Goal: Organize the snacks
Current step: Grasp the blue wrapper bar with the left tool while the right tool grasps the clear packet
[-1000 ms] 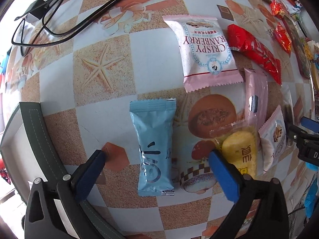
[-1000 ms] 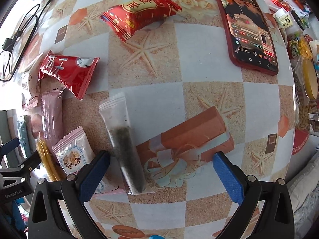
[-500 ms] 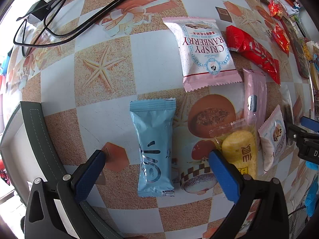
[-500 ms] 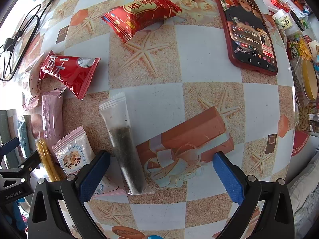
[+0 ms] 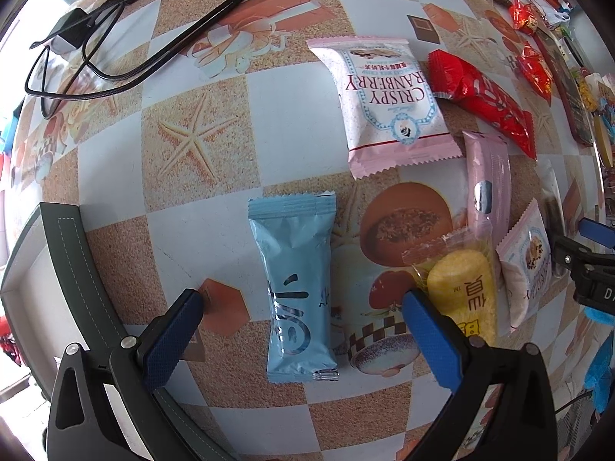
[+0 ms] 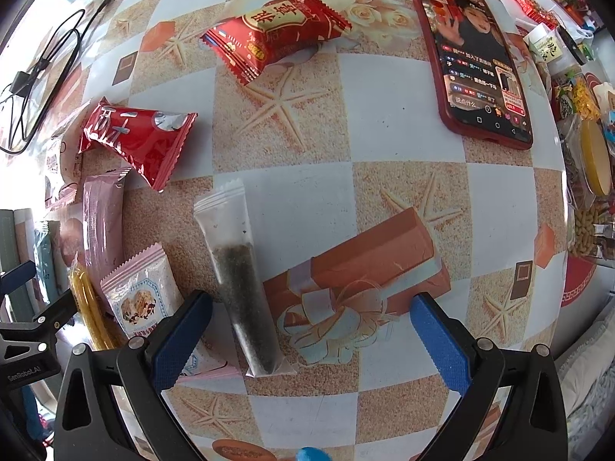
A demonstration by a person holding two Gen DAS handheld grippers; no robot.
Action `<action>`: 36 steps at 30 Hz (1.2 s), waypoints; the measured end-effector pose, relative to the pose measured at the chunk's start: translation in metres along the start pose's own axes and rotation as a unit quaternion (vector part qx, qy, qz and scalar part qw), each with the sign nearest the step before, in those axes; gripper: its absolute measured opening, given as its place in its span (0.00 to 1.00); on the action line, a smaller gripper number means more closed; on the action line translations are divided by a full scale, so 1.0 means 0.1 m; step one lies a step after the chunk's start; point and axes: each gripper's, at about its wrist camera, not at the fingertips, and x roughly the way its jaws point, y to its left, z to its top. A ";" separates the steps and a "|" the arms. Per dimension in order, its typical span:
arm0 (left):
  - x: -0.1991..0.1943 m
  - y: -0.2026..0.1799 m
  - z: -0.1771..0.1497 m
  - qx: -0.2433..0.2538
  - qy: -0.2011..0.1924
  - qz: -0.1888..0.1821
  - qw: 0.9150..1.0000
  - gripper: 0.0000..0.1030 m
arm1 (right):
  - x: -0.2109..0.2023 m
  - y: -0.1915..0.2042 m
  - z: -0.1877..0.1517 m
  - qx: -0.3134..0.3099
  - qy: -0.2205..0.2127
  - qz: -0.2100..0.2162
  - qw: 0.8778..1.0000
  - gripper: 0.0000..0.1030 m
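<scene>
Left wrist view: left gripper (image 5: 301, 336) spread wide and empty above a light blue snack packet (image 5: 294, 296) lying flat between its fingers, pink cranberry crisp packet (image 5: 386, 101) beyond, yellow cake packet (image 5: 463, 288) beside the right finger; right wrist view: right gripper (image 6: 309, 336) released, clear sachet of dark granules (image 6: 240, 284) lying near its left finger, red phone (image 6: 478, 52) well apart.

Left gripper (image 5: 301, 332), right gripper (image 6: 307, 332): black frames, triangular cutouts, silver screws, blue ribbed pads (image 5: 432, 344). White lettering at 8 o'clock, right view.
</scene>
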 end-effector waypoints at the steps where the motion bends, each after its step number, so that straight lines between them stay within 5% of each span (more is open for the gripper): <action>1: 0.00 0.00 0.00 -0.003 -0.003 0.000 1.000 1.00 | 0.00 0.00 0.00 0.000 -0.002 0.000 1.000 1.00; 7: 0.00 -0.01 0.03 -0.012 0.013 0.002 1.000 1.00 | 0.02 0.05 0.07 0.005 0.029 -0.001 1.000 1.00; 9: -0.02 -0.03 0.04 -0.012 0.018 0.000 1.000 0.96 | 0.00 0.09 0.07 0.000 0.032 -0.003 0.999 0.96; 11: -0.07 -0.09 0.04 0.000 0.013 0.000 1.000 0.82 | -0.04 0.16 0.06 -0.008 0.026 -0.006 1.000 0.85; 12: -0.10 -0.12 0.04 0.005 0.010 -0.001 1.000 0.76 | -0.08 0.22 0.06 -0.019 0.022 -0.007 1.000 0.75; 14: -0.16 -0.17 0.04 0.011 0.007 -0.006 1.000 0.51 | -0.15 0.31 0.05 -0.034 0.016 -0.009 0.999 0.53; 15: -0.19 -0.18 0.05 0.010 0.008 -0.011 1.000 0.43 | -0.18 0.35 0.05 -0.039 0.013 -0.008 0.999 0.33; 16: -0.21 -0.17 0.05 0.006 0.008 -0.023 1.000 0.25 | -0.21 0.39 0.05 -0.043 0.011 -0.005 0.999 0.19; 19: -0.27 -0.10 0.06 -0.016 0.010 -0.056 0.998 0.25 | -0.24 0.41 0.06 -0.025 0.011 0.013 1.000 0.17; 28: -0.65 0.01 -0.11 -0.014 -0.031 -0.073 0.997 0.25 | -0.48 0.40 -0.12 0.008 0.001 0.071 0.997 0.11; 36: -0.82 0.17 -0.31 -0.014 -0.040 -0.076 0.996 0.25 | -0.51 0.38 -0.21 0.032 0.010 0.071 0.997 0.12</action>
